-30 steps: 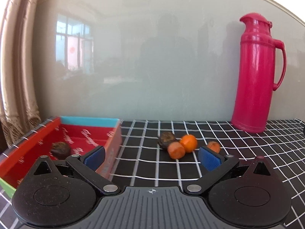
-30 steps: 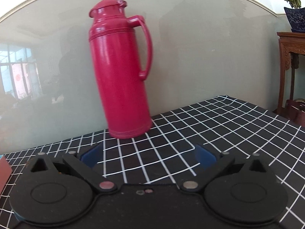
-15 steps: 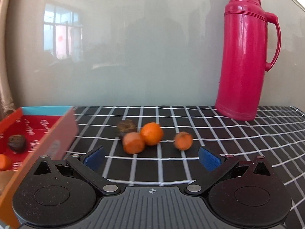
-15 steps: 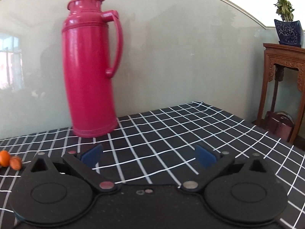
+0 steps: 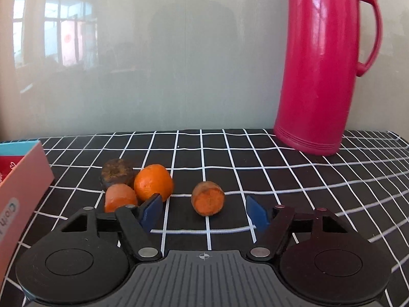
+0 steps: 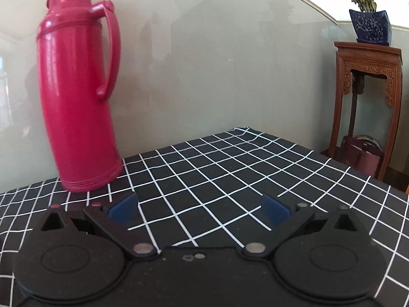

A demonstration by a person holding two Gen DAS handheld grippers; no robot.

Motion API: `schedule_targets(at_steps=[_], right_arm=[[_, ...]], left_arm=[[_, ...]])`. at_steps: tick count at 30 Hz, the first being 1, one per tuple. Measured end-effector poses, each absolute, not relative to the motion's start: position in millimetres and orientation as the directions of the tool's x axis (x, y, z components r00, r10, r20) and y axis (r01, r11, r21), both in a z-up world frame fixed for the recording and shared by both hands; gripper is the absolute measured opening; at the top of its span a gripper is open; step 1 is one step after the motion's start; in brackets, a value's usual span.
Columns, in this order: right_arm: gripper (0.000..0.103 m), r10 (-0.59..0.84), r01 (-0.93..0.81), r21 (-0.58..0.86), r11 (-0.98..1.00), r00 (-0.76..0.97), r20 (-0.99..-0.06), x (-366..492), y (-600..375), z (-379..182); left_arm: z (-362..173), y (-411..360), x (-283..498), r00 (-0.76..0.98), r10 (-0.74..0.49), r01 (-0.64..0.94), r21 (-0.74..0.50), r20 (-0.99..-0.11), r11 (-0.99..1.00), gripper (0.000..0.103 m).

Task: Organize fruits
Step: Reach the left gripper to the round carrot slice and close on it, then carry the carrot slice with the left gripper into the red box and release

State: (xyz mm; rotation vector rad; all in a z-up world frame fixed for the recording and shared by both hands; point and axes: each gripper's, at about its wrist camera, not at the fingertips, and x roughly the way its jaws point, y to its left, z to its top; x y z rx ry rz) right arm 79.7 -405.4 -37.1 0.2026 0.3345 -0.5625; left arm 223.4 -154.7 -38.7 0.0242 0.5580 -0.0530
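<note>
Your left gripper [image 5: 204, 211] stands wide open and empty—the lone orange fruit [image 5: 208, 198] lies centred just beyond its fingertips, ready to straddle (right gripper [image 6: 199, 208] likewise open, idle).

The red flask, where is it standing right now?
The flask stands upright at the back of the checked cloth against the wall, right of the fruits in the left view.

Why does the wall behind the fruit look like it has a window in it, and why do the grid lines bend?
Left wrist view: the glossy wall mirrors a bright window and a dim figure; that is glare. Both views: fisheye lenses curve the tablecloth grid and lean the red flask.
</note>
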Motion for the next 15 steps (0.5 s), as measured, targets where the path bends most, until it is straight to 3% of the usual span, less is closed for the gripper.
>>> schedule_targets(at_steps=[3, 6, 15], right_arm=[[0.103, -0.483, 0.551, 0.1, 0.829, 0.793, -0.37, 85.2, -408.4, -38.5], [0.103, -0.48, 0.555, 0.106, 0.825, 0.788, -0.385, 88.1, -412.4, -41.1], [0.103, -0.444, 0.522, 0.112, 0.846, 0.804, -0.395, 90.0, -406.4, -40.0]], left_arm=[[-40.4, -158.3, 233.3, 0.841, -0.036, 0.049, 0.01, -0.539, 0.999, 0.06], [-44.2, -163.3, 243.0, 0.818, -0.044, 0.064, 0.015, -0.573, 0.998, 0.031], [-43.5, -159.0, 236.5, 0.827, -0.072, 0.082, -0.007, -0.558, 0.997, 0.031]])
